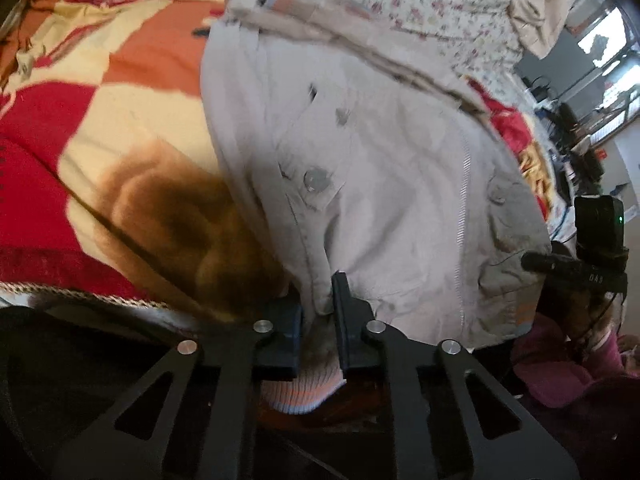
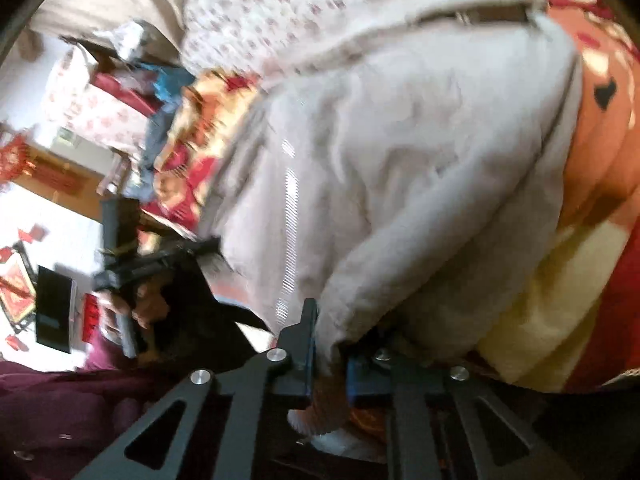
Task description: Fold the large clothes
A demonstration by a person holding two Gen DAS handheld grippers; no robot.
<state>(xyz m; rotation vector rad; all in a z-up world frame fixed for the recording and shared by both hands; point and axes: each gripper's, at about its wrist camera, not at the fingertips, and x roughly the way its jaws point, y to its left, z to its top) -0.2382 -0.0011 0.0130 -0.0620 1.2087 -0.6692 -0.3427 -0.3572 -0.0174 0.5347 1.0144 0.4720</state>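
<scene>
The pale beige jacket [image 1: 380, 168] lies across the red and cream blanket [image 1: 80, 128], its hem at the blanket's near edge. The left gripper [image 1: 320, 320] pinches the ribbed hem; the right gripper [image 2: 328, 364] pinches it further along. Risk, as I judge it: the heavy cloth slides from one pinch mid-lift and the fold lands crooked

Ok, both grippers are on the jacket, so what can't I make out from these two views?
- Left wrist view: jacket hem below left gripper, hidden by its linkage.
- Right wrist view: motion blur smears the jacket; fabric hides the right gripper pads.
- Both: jacket's far end, cut off.
</scene>
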